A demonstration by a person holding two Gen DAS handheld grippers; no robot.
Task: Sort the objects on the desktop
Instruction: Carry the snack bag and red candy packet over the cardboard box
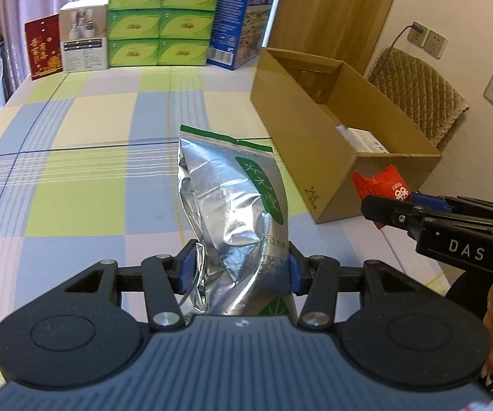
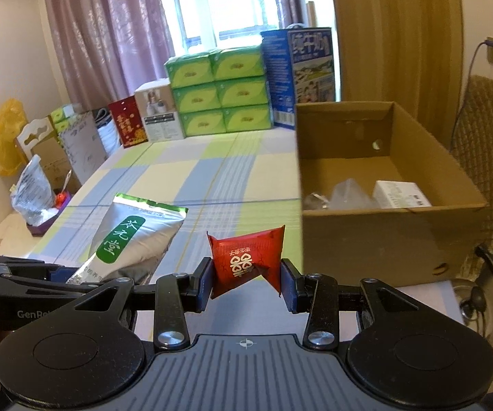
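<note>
Left gripper (image 1: 239, 267): fingers are pressed against both sides of a silver foil pouch (image 1: 236, 212), which is pinched at its lower part and held upright above the desk (image 1: 75, 178).
Right gripper (image 2: 246, 282): fingers are closed on a small red packet (image 2: 244, 257), which is held clear of the desk surface.
Silver foil pouch: a green label with white characters is seen on its face; the foil is creased.
Cardboard box (image 2: 383, 239): it is set open-topped on the desk, to the right of both held items; a white carton (image 2: 402, 193) and clear plastic items (image 2: 345, 195) are seen inside.
Desk: it is covered by a checked cloth.
Far edge: stacked green boxes (image 1: 159, 20) and a blue carton (image 1: 243, 17) are lined up.
</note>
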